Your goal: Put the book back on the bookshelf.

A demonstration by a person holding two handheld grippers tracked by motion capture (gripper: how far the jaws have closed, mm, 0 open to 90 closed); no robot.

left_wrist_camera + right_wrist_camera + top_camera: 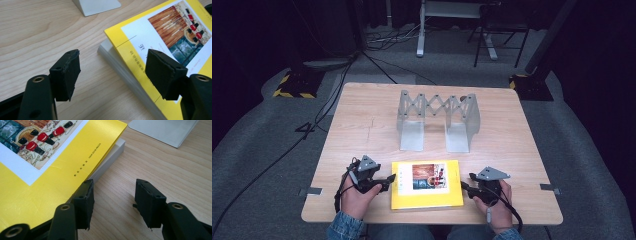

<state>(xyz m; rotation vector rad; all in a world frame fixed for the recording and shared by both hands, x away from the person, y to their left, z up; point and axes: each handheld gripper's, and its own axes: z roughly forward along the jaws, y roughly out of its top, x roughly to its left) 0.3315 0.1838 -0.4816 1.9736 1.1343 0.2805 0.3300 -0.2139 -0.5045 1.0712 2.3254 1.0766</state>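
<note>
Low in the frame, a yellow book lies flat on the surface; left gripper and right gripper flank it, fingers apart, gripping nothing.

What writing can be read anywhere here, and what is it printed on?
"NEW STAR PRESS": small black print on the yellow book cover, near its edge, in the right gripper view.
Small characters beside it: too small to read.
Large black character and a small vertical line of print on the cover's white panel, left gripper view: blurred, unreadable.
</note>
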